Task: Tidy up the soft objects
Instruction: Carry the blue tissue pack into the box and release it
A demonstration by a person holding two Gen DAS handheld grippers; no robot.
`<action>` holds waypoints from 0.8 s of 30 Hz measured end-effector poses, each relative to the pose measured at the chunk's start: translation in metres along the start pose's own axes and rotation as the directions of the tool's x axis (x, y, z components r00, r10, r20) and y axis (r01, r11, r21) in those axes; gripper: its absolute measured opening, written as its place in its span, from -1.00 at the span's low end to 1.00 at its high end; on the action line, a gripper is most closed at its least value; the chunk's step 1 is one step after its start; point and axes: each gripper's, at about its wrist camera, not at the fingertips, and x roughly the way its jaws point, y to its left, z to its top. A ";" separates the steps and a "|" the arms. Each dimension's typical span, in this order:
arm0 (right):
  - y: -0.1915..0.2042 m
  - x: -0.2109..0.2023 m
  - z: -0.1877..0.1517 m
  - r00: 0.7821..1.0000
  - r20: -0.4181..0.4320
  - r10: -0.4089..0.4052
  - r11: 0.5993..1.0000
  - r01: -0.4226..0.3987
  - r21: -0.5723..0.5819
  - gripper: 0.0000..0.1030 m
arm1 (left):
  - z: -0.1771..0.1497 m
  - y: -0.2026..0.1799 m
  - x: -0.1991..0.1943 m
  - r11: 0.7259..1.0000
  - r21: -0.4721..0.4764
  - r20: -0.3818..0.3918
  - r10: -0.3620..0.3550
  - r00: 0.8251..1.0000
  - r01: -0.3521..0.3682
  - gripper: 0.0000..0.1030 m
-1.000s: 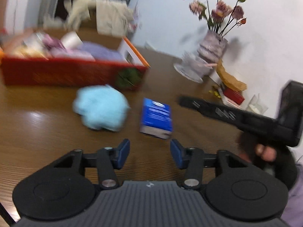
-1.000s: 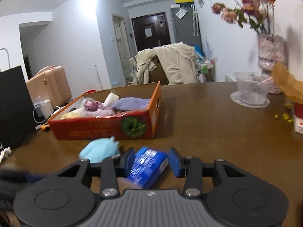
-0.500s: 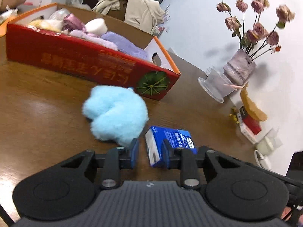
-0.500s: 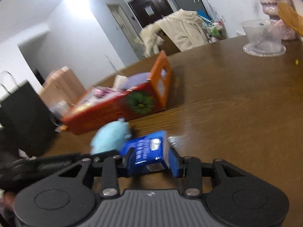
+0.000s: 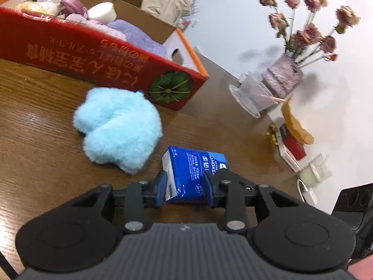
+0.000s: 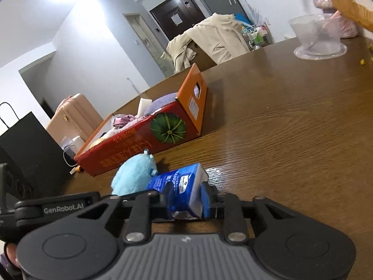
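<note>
A blue tissue pack (image 5: pixel 195 163) lies on the brown table (image 5: pixel 35 158), and both grippers hold it. My left gripper (image 5: pixel 185 186) has its blue pads against the pack's sides, and its jaws are opening slightly. My right gripper (image 6: pixel 186 198) pinches the crumpled near end of the tissue pack (image 6: pixel 177 179), and its jaws are closing. A fluffy light-blue plush (image 5: pixel 119 128) rests just left of the pack, in front of the red cardboard box (image 5: pixel 93 56) that holds several soft items. In the right wrist view the left gripper's body (image 6: pixel 63 207) shows at the left.
A vase of dried flowers (image 5: pixel 282 79), a clear plastic bowl (image 5: pixel 251 95) and small boxes (image 5: pixel 291 147) stand along the wall at the right. A black paper bag (image 6: pixel 30 149), a suitcase (image 6: pixel 72 114) and a coat over a chair (image 6: pixel 209 39) stand beyond the table.
Both grippers have come down onto the tissue pack, and their jaws, open a second ago, have narrowed around it. Both views have rolled.
</note>
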 end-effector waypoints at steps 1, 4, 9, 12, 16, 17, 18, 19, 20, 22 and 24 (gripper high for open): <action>0.005 -0.004 0.000 1.000 0.012 0.001 1.000 -0.001 -0.003 -0.57 | 0.000 -0.003 -0.007 1.000 0.017 0.021 0.000 1.000 0.000 -0.37; 0.025 -0.018 0.013 0.997 0.076 0.016 1.000 -0.015 -0.020 -0.57 | 0.016 -0.009 -0.029 0.998 0.052 0.087 -0.032 0.996 0.027 -0.37; 0.057 -0.005 0.072 0.981 0.173 0.086 0.994 -0.073 -0.082 -0.57 | 0.085 -0.012 -0.056 0.991 0.120 0.213 -0.079 0.974 0.054 -0.40; 0.068 0.033 0.115 0.982 0.168 0.088 0.992 -0.071 -0.101 -0.57 | 0.132 -0.003 -0.042 0.990 0.142 0.222 -0.058 0.973 0.026 -0.41; 0.071 0.106 0.161 0.995 0.088 0.041 0.991 -0.029 -0.129 -0.56 | 0.185 0.029 0.002 0.996 0.091 0.163 -0.009 0.987 -0.007 -0.42; 0.071 0.128 0.169 0.999 0.051 0.015 0.989 -0.008 -0.145 -0.55 | 0.195 0.039 0.016 0.996 0.087 0.127 0.010 0.992 -0.021 -0.41; 0.070 0.146 0.174 0.999 0.019 -0.033 0.987 0.036 -0.156 -0.55 | 0.201 0.048 0.031 0.995 0.084 0.086 0.049 0.995 -0.056 -0.40; 0.072 0.160 0.175 0.995 0.018 -0.097 0.979 0.098 -0.180 -0.51 | 0.205 0.054 0.040 0.991 0.092 0.064 0.087 0.994 -0.093 -0.39; 0.078 0.175 0.172 0.986 0.021 -0.164 0.959 0.164 -0.231 -0.51 | 0.205 0.061 0.046 0.987 0.101 0.062 0.120 0.991 -0.125 -0.39; 0.080 0.185 0.170 0.984 0.016 -0.179 0.947 0.177 -0.266 -0.51 | 0.204 0.072 0.049 0.985 0.117 0.051 0.122 0.991 -0.127 -0.38; 0.081 0.187 0.169 0.985 0.017 -0.173 0.948 0.171 -0.270 -0.51 | 0.203 0.079 0.044 0.988 0.110 0.056 0.106 0.993 -0.112 -0.31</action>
